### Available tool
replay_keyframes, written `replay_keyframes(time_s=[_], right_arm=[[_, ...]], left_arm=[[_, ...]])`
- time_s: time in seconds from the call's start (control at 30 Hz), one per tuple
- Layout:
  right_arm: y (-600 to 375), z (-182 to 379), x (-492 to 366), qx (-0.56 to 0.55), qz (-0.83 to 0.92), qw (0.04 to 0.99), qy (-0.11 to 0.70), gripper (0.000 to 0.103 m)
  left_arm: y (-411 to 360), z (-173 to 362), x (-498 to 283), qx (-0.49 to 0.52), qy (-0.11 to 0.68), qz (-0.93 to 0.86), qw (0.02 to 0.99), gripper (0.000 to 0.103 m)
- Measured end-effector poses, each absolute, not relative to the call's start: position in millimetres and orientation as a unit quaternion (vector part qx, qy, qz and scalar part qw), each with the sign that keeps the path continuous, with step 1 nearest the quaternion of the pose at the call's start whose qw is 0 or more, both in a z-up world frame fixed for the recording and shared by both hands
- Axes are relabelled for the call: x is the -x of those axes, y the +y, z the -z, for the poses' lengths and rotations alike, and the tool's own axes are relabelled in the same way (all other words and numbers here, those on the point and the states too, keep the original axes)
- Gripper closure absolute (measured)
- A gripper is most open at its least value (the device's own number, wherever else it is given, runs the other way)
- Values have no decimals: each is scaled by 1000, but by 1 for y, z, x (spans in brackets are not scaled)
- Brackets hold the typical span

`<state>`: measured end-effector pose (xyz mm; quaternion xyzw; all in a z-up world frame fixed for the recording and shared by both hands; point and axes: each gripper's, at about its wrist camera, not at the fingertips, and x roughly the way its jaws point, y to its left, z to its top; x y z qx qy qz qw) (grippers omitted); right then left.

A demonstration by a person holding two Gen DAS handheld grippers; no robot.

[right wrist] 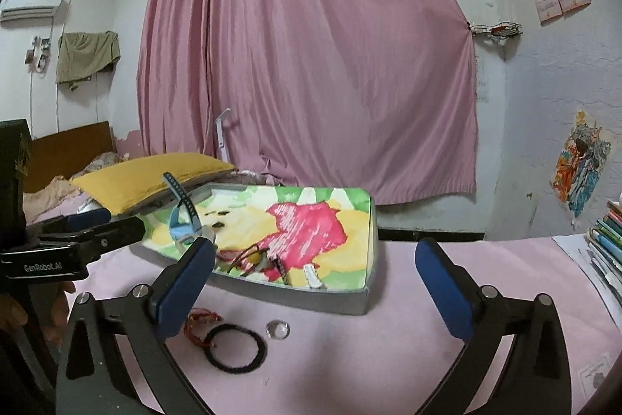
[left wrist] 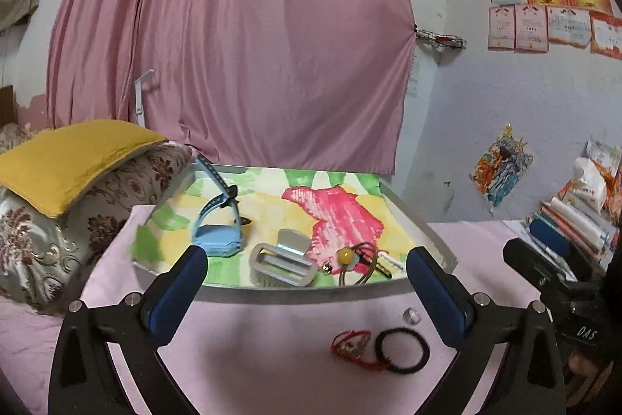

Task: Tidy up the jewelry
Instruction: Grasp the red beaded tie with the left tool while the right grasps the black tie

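Observation:
A shallow grey tray point(left wrist: 295, 292) point(right wrist: 311, 298) with a painted lining sits on the pink cloth. Inside it are a blue watch point(left wrist: 217, 240) point(right wrist: 182, 224), a silver buckle point(left wrist: 282, 261) and a cord bracelet with a yellow bead point(left wrist: 344, 254) point(right wrist: 252, 255). In front of the tray, on the cloth, lie a red string bracelet point(left wrist: 350, 345) point(right wrist: 200, 319), a black hair tie point(left wrist: 427, 351) point(right wrist: 263, 349) and a small clear bead point(left wrist: 412, 316) point(right wrist: 277, 330). My left gripper point(left wrist: 307, 259) is open and empty above these loose pieces. My right gripper point(right wrist: 315, 251) is open and empty too, at the tray's near right corner.
A yellow pillow point(left wrist: 74, 158) on a floral one borders the tray's left side. Stacked books point(left wrist: 575, 220) point(right wrist: 610, 236) stand at the right. A pink curtain point(left wrist: 233, 45) hangs behind. A hand holds the other gripper's body at the frame edges.

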<state>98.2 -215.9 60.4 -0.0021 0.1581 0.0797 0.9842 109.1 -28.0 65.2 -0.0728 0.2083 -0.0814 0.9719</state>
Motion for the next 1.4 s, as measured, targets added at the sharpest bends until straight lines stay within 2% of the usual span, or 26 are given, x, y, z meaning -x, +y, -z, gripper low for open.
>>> replay_keyframes(time_s=[0.17,0.37,0.43,0.5,0.67,0.73,0.8,0.87,0.93,1.0,1.1,1.17,1.3,1.4], right_arm=[[-214,-53,-98,19,-93,974,205,2],[-216,-40,-110,30,-103,955,277,2],[-215,-35,-114,34,-115,947,299,9],[-213,-30,-118,41,-123,939,319,27],[-207,-17,-127,47,-138,925,350,50],[-206,-13,-130,46,-149,918,363,57],[-204,-10,-132,44,-160,913,373,65],[-200,-8,-134,46,-169,908,380,68],[-196,-6,-135,54,-175,905,385,68],[-193,-4,-136,64,-176,902,388,68],[-187,-2,-138,75,-183,897,395,70],[-185,-1,-141,80,-185,894,399,75],[-179,2,-146,89,-191,887,410,81],[-174,6,-148,98,-191,882,419,81]], left_arm=[[-26,-59,-97,49,228,85,969,0],[-24,-41,-103,52,304,122,943,0],[-25,-36,-106,47,320,127,938,0],[-28,-32,-110,46,337,134,931,0],[-32,-19,-119,54,376,149,913,1],[-33,-16,-121,55,385,155,908,8],[-36,-14,-124,51,395,156,904,21],[-39,-12,-127,45,401,164,900,28],[-43,-12,-130,39,404,172,898,30],[-48,-11,-134,33,413,184,891,40],[-54,-9,-142,22,426,192,884,46],[-57,-7,-147,12,433,194,880,50],[-62,-3,-156,11,451,201,870,51],[-66,-3,-160,-2,455,201,867,51]])
